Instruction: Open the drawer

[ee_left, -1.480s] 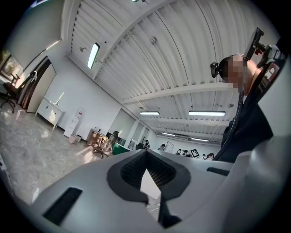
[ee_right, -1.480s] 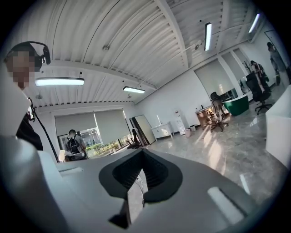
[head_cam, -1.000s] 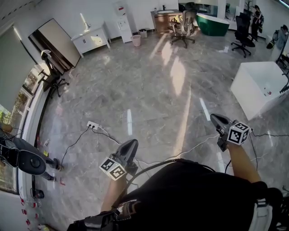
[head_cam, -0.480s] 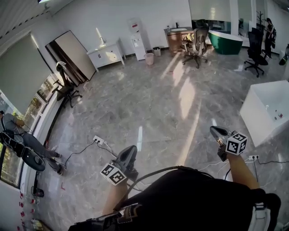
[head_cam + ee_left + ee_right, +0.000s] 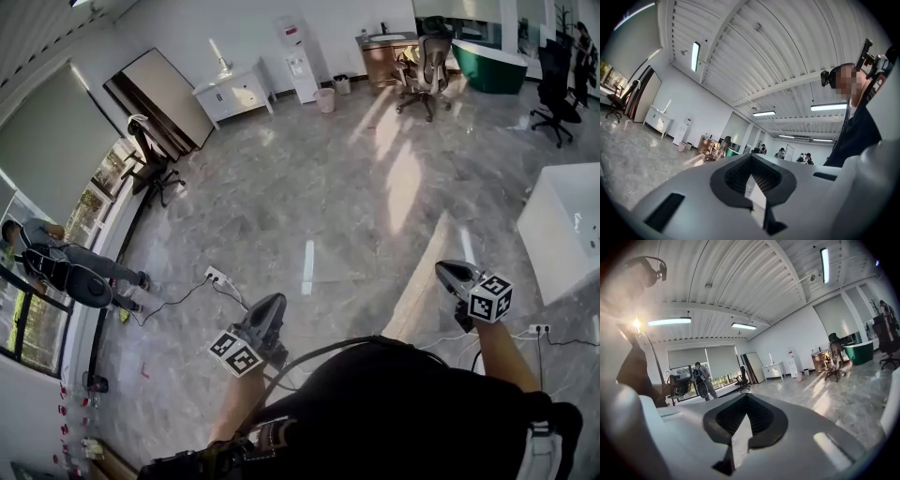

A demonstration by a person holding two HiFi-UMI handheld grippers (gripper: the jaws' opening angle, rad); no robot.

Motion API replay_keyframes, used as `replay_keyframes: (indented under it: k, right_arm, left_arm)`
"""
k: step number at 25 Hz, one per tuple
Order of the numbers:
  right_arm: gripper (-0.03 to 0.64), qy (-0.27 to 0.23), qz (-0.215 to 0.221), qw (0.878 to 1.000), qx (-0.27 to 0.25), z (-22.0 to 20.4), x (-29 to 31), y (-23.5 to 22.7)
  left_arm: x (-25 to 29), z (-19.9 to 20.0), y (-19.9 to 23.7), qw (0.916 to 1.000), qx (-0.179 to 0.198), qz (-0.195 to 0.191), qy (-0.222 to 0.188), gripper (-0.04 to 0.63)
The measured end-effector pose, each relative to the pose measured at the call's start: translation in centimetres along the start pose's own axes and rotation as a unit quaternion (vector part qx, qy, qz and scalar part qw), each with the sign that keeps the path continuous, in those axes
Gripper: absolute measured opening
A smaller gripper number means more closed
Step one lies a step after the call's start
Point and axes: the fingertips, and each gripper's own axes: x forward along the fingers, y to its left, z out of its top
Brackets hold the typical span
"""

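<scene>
**Status.** The task has not started, and no drawer is within reach. The person stands on an open marble floor (image 5: 356,187) with both tools at waist height, aimed outward into the room.

**Location of the task's thing.** The likeliest carrier of the drawer is the white cabinet (image 5: 234,94) against the far wall, beside a water dispenser (image 5: 302,58) and well apart from both tools. Its front shows panel divisions, but it is too small to tell drawers from doors or to make out any handle. A brown desk (image 5: 384,49) further along the same wall is a second candidate.

**Gripper state.**
- Left hand-held gripper (image 5: 269,305): jaws pressed together, nothing between them.
- Right hand-held gripper (image 5: 446,270): jaws pressed together, nothing between them.

**Handling (judgement).**
- Expect a rigid front panel that slides on runners. It should be light to moderate in weight, with some initial sticking.
- A painted front is probably smooth and slippery, so a pinch on the bare face is unlikely to hold.
- Take hold at the handle or knob, or failing that at the top lip, near the centre of the drawer's width.
- The jaws must be spread before they close on the handle.
- Pull straight along the line of the runners. An off-centre or angled pull may skew and jam the drawer.
- One tool should be enough for the pull, and the other may brace the cabinet.

**Hazard.** A power strip (image 5: 217,277) and trailing cables lie on the floor near the person's feet.
</scene>
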Motion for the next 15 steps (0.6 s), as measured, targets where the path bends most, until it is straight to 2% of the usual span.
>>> replay_keyframes:
  k: [3,7,11,15]
  right_arm:
    - [0.002,0.006,-0.007,1.0,-0.002,-0.2,1.1,-2.3]
    - [0.002,0.012,-0.033,0.999,-0.015,1.3,3.9,-4.2]
    - [0.002,0.02,-0.075,0.996,-0.032,3.6,7.9,-6.3]
    - [0.002,-0.003,-0.105,0.994,-0.025,7.7,14.9,-8.6]
  left_arm:
    - [2.6,-0.4,2.0,0.9999,-0.01,-0.006,-0.001,0.0]
    - [6.4,0.3,6.6,0.9991,-0.025,-0.034,0.005,0.0]
    - [10.4,2.1,12.7,0.9965,-0.036,-0.075,0.002,0.0]
    - [14.6,5.3,20.2,0.9946,-0.028,-0.1,0.004,0.0]
